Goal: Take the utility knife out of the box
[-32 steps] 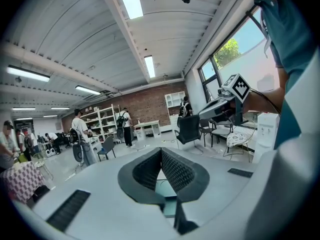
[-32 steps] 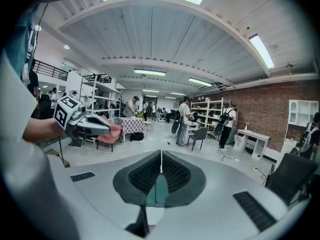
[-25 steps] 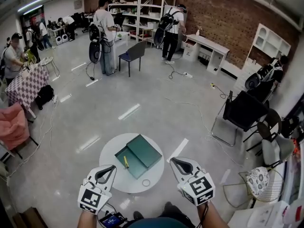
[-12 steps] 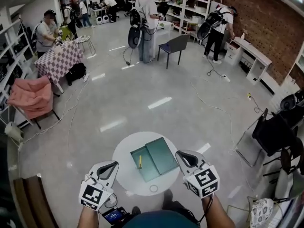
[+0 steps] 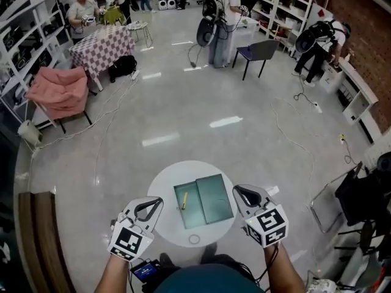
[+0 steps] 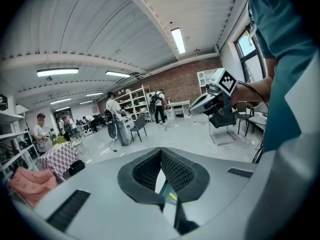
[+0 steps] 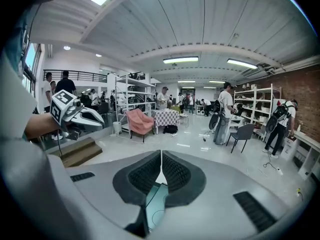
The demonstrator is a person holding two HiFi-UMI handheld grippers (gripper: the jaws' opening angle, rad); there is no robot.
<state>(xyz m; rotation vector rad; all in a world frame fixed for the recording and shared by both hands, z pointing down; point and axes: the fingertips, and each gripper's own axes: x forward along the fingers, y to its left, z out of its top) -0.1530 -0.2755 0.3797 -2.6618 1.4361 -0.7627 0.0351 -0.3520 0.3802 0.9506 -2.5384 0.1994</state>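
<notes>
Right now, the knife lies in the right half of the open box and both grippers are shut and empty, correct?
No: the knife lies in the left half of the open box, as the head view shows. The left gripper and right gripper are both shut and empty.

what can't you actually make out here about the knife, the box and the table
- Utility knife: head view, too small to tell if the blade is out; left gripper view shows only a yellow sliver past the shut left tongs.
- Box: both gripper views, mostly hidden behind the left tongs and right tongs.
- Small ring on the table: head view, too small to identify.
</notes>
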